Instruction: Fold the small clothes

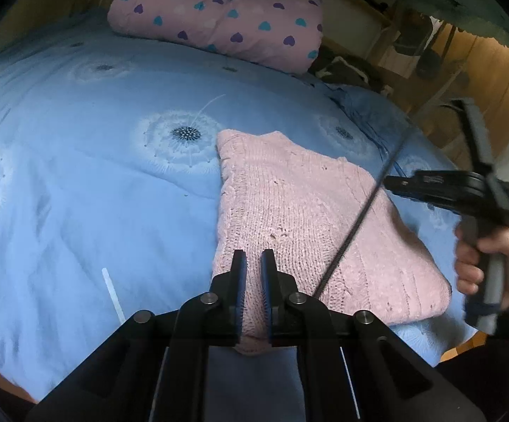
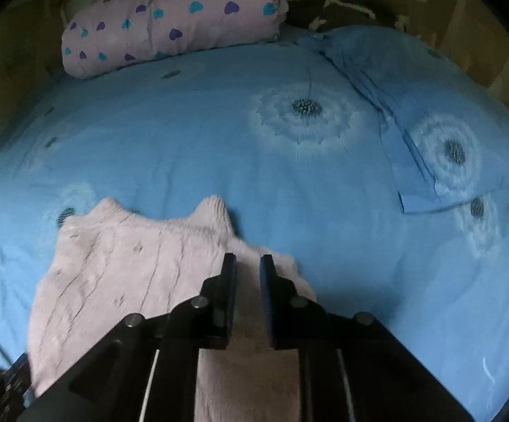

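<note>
The pale pink cable-knit sweater [image 1: 310, 218] lies on the blue dandelion-print duvet [image 1: 78, 176] of the bed, well short of the pink heart-print pillow [image 1: 219, 21] at the head end; it looks already folded into a thick rectangle, so the step in hand seems to be a late fold or a tidy-up, not the start. The left tool [image 1: 253, 263] hovers over the sweater's near left edge, its fingers slightly apart with nothing visibly between them, though the knit fills the gap behind; the right tool [image 2: 248, 267] sits over the sweater's near right corner, fingers likewise parted and gripping nothing that shows. A next move would call for each tool to drop onto an edge, pinch all the layers together and carry them over evenly; thick knit could slip or spring open. The sweater's far edge shows two small peaks [image 2: 215, 207], and its surface is ribbed, soft and a little lumpy.
</note>
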A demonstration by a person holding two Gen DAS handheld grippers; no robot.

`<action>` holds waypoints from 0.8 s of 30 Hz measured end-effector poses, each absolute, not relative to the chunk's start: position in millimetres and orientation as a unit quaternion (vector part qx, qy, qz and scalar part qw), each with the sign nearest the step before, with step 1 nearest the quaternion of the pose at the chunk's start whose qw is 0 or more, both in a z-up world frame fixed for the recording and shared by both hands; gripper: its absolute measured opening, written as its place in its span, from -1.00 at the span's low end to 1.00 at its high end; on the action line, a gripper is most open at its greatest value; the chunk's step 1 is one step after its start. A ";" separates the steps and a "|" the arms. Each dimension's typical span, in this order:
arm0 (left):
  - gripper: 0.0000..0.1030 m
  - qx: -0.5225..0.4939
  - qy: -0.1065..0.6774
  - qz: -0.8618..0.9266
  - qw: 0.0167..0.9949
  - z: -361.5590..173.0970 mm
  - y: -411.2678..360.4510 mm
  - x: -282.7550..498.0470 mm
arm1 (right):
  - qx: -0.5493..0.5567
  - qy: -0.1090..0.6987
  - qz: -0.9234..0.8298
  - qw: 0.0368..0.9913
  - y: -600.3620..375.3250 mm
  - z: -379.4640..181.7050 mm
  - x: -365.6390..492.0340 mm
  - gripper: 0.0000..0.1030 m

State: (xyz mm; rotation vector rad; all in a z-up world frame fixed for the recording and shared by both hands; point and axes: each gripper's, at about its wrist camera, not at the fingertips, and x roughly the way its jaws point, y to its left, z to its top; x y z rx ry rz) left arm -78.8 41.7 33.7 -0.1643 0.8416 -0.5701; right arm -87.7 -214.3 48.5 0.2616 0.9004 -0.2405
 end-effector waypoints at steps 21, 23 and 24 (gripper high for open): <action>-1.00 -0.123 0.411 -0.288 0.856 39.1 52.2 -67.9 | 0.203 0.467 -0.156 0.846 -294.4 -5.7 -234.3 -0.16; -0.62 -0.178 0.421 -0.311 0.833 41.9 68.2 -55.3 | 0.236 0.446 -0.154 0.850 -301.0 -1.9 -239.1 0.56; -0.47 -0.205 0.419 -0.321 0.824 42.5 76.4 -50.2 | 0.254 0.431 -0.146 0.854 -304.0 1.1 -239.5 0.67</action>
